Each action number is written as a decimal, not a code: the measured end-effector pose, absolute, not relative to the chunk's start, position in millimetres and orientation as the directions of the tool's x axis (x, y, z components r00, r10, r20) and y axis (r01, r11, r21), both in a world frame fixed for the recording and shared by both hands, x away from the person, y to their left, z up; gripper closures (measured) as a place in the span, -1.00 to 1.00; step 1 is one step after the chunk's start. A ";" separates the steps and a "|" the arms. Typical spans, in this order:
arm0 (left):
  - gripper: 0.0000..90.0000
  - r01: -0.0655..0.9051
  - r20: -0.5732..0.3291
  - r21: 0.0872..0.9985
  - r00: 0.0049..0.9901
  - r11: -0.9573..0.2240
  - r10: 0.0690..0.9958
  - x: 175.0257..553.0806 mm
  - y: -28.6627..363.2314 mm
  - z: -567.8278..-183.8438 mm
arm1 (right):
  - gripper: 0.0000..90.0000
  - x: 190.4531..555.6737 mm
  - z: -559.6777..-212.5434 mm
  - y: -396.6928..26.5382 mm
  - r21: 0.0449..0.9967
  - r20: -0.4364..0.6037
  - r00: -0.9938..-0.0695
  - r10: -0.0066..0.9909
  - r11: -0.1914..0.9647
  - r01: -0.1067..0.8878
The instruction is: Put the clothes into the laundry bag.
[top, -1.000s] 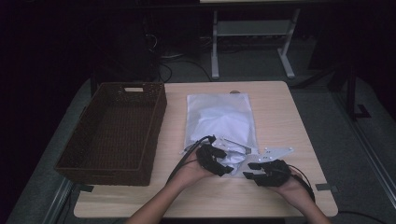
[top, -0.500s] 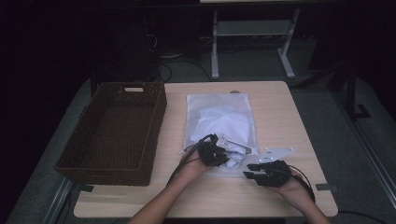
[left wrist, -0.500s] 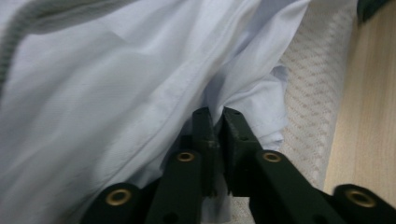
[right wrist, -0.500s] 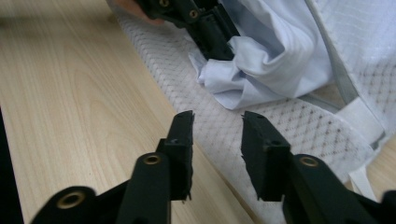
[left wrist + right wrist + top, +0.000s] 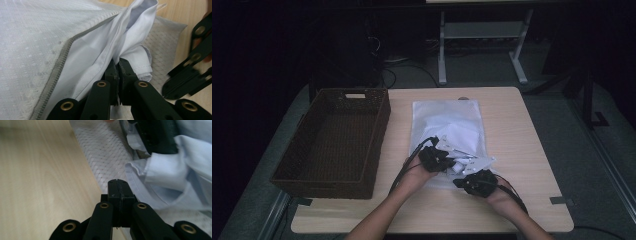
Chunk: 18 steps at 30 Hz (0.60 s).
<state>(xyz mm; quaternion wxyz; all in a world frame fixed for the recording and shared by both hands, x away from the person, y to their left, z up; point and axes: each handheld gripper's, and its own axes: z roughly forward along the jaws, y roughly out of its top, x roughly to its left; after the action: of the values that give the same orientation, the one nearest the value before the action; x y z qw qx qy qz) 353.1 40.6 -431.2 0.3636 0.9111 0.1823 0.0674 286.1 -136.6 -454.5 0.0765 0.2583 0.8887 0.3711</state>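
Two hand-held grippers work at the mesh bag's (image 5: 447, 135) open end: left hand-held gripper (image 5: 117, 65) clamped on white cloth (image 5: 100, 47) still mostly inside; right hand-held gripper (image 5: 119, 184) closed empty just beside the bag.

Basket (image 5: 334, 140) on table (image 5: 522, 150) at left, mesh bag (image 5: 447, 125) flat just beside it at right, cloth (image 5: 462, 137) partly in bag, both grippers at bag's near end, left gripper (image 5: 447, 162) left of right gripper (image 5: 462, 182).

Both tools closed: left tool (image 5: 117, 65) pinching white cloth (image 5: 100, 55).
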 end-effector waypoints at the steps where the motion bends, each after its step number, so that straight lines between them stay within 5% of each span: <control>1: 0.94 0.284 -0.010 0.686 0.924 -0.670 0.382 353.5 41.3 -430.9 | 0.99 288.1 -457.0 -132.9 0.694 0.043 -0.858 0.513 0.603 0.395; 18: 0.94 0.336 0.023 0.648 0.889 -0.684 0.458 376.4 37.7 -439.5 | 1.00 290.5 -467.0 -126.1 0.673 0.022 -0.862 0.507 0.630 0.388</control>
<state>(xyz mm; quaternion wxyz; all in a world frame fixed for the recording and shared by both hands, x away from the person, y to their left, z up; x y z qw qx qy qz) 376.4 37.7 -439.5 0.3330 0.9129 0.2174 0.0919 290.5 -126.1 -467.0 0.0847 0.2489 0.8988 0.3509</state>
